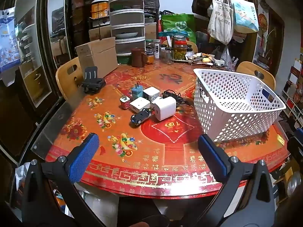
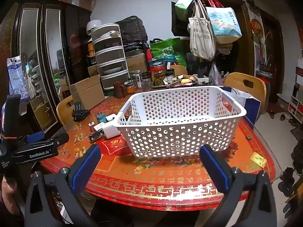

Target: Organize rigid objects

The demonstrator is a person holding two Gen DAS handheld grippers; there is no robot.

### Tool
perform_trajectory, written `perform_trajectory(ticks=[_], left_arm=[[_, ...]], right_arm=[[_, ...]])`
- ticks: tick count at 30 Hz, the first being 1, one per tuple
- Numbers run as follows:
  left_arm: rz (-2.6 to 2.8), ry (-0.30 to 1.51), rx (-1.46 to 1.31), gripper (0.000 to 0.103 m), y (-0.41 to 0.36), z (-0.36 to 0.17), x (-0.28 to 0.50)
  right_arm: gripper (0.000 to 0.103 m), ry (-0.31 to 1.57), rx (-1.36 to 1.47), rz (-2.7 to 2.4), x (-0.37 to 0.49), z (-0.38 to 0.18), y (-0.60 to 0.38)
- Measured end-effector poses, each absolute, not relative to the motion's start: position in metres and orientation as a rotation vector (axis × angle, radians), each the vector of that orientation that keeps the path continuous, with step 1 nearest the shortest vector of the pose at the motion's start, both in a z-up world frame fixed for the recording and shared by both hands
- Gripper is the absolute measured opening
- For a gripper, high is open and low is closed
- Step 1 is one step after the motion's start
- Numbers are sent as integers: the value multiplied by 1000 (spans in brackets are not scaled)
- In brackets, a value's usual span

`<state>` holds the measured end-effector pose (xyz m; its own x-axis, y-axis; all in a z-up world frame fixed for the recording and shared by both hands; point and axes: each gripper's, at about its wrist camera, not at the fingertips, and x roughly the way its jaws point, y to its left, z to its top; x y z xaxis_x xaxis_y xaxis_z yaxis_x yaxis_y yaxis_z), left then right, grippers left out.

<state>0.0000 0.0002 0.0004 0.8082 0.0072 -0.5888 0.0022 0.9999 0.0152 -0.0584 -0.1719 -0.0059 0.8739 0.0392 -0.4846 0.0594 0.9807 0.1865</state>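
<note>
- Far left on the round red table, a black phone stand sits by the edge, in front of an open cardboard box.
- Next along comes a tight cluster of chargers: a small red-patterned plug, a blue plug upright behind it, and several white cubes touching one another, the biggest being the white charger at the front.
- A dark toy car lies just in front of the white cubes, its tail touching the big one.
- A black cable is bunched behind the cluster, between it and the basket.
- To the right stands the white perforated basket, upright, with nothing visible inside it; from the right wrist view it fills the middle of the table.
- The left gripper hangs over the near table edge, fingers spread wide, nothing between them.
- The right gripper faces the basket's near wall, jaws likewise wide apart and holding nothing.
- Jars and a stacked food cover crowd the far side.
</note>
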Motion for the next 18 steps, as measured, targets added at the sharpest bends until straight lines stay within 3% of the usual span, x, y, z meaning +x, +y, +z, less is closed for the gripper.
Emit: perform_trajectory(ticks=[18], left_arm=[[-34,628,42,103,-9,2,-7]], right_arm=[[103,480,191,-22,-64,-2,-174]])
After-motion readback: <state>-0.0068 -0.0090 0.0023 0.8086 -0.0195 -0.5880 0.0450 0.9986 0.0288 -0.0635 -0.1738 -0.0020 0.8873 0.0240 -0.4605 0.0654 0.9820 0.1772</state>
